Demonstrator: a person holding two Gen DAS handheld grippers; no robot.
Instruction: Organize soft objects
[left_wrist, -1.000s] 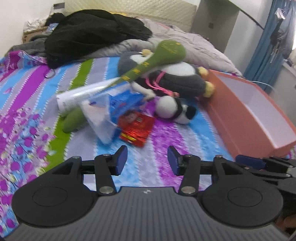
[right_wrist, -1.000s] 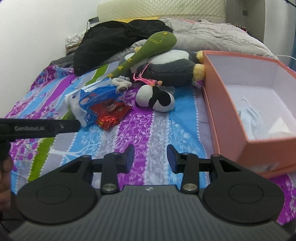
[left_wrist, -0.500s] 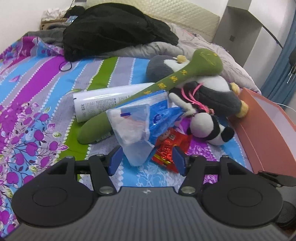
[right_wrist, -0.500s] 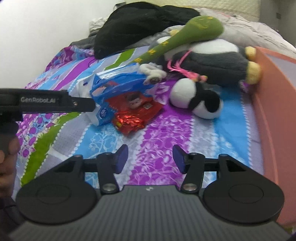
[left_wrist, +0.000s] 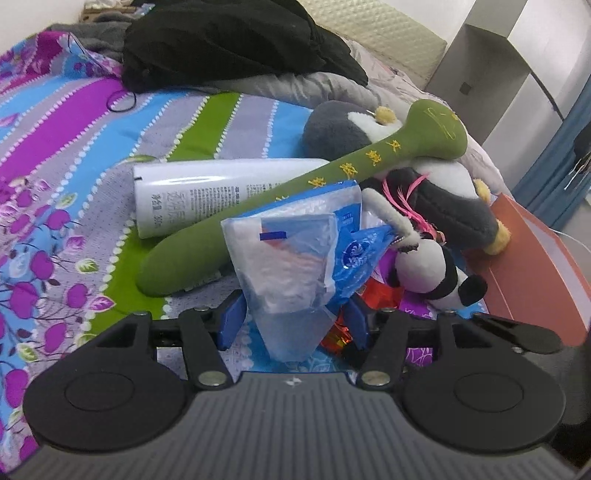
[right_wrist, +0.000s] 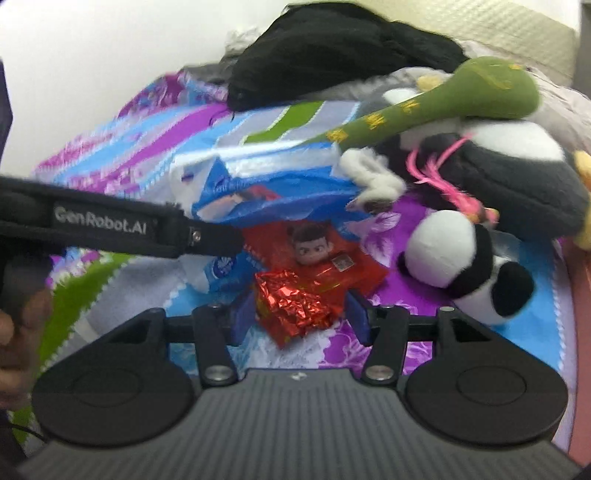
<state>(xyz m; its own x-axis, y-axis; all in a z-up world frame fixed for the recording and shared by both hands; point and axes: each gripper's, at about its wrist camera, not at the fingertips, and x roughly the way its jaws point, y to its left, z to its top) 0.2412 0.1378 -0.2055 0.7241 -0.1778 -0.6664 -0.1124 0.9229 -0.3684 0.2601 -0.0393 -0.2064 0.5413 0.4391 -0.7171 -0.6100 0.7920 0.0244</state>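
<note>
Left wrist view: left claw (left_wrist: 293, 321) low over the striped bed cover (left_wrist: 55, 122), jaws closing, the clear plastic tissue bag (left_wrist: 291, 266) standing between the blue pads, pads not seen pressing on it, so released for now. Taking that bag as landmark: green plush stick (left_wrist: 303, 192) lying slantwise just behind it, its rounded head resting up on the grey-and-white penguin plush (left_wrist: 454, 199); white tube (left_wrist: 207, 192) behind and to the left, under the stick; blue wrapper (left_wrist: 360, 258) touching the bag's right side; red foil packet (left_wrist: 380, 295) peeking out low to the right; small panda plush (left_wrist: 432, 269) just right of that; orange box (left_wrist: 532, 266) further right, well apart; black garment (left_wrist: 236, 40) heaped far behind near the headboard. Right wrist view, blurred: right claw (right_wrist: 299, 317) also released, jaws standing apart with the crumpled end of the red foil packet (right_wrist: 299, 295) between them, contact with the pads impossible to tell. From the packet: blue wrapper (right_wrist: 273, 199) just behind it; the other gripper's black arm reaching across from the left, a hand (right_wrist: 18, 325) holding its handle at the left edge; panda plush (right_wrist: 465, 258) to the right, near; penguin plush (right_wrist: 517, 184) behind the panda; green plush stick (right_wrist: 443, 103) lying across the penguin.
</note>
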